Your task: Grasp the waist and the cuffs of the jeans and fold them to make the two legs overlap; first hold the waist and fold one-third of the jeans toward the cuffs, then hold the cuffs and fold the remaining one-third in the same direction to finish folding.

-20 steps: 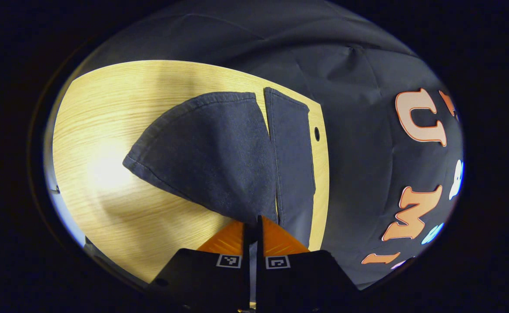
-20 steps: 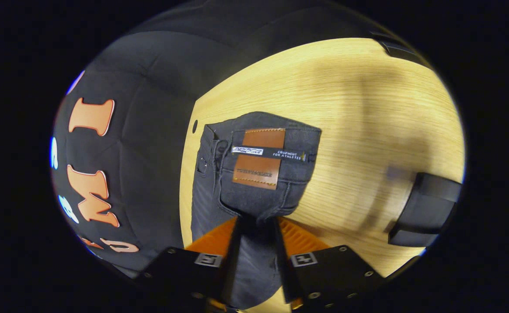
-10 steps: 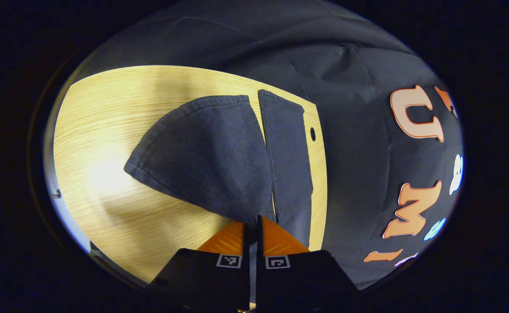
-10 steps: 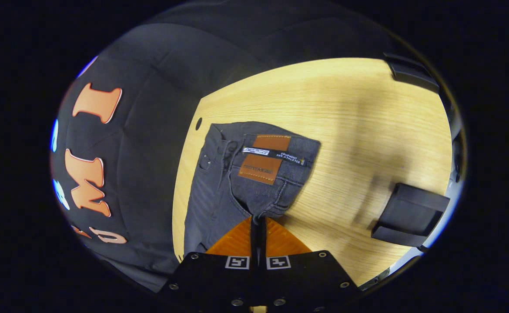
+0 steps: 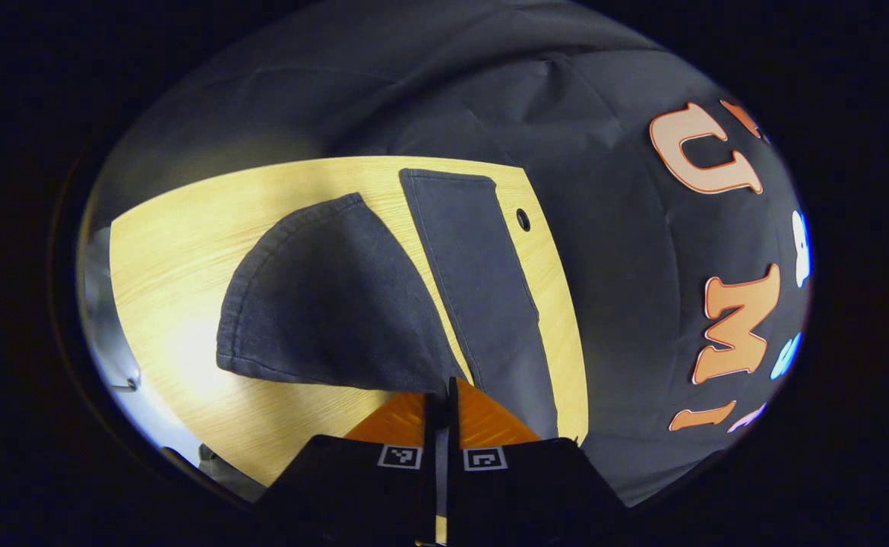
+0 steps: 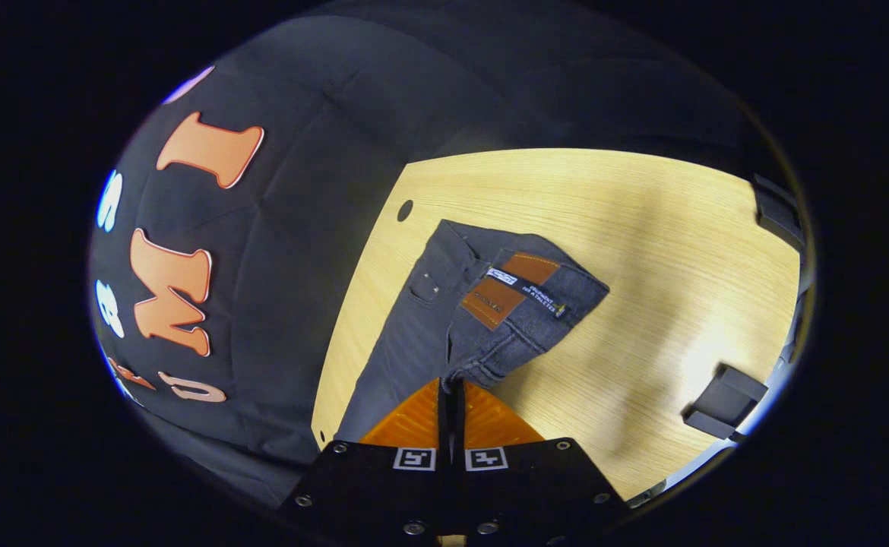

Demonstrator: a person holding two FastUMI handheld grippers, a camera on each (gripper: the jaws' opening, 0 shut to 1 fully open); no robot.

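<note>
The left gripper (image 5: 441,395) is pinched tight on a cuff (image 5: 330,304) of the jeans (image 5: 475,281), its fingers (image 5: 482,418) nearly meeting with the dark denim caught between their tips. From that pinch the lifted leg fans up and away to the left in the left gripper view, its hemmed edge curling above the table (image 5: 178,251). Just to the right of it the other leg lies flat as a long strip, running toward the table's far edge, beside a small hole (image 5: 523,219) in the wood.

The right gripper (image 6: 450,395) is likewise clamped on denim, at the waist (image 6: 520,304), fingers (image 6: 414,422) all but closed with the cloth between them. In the right gripper view the raised waistband folds over to the right, showing a brown patch (image 6: 509,289) with a dark strip across it. To the left of it the rest of the jeans lies flat on the wood, reaching toward another hole (image 6: 405,210). Well apart, at the right edge of the table, sits a black block (image 6: 722,403)
</note>
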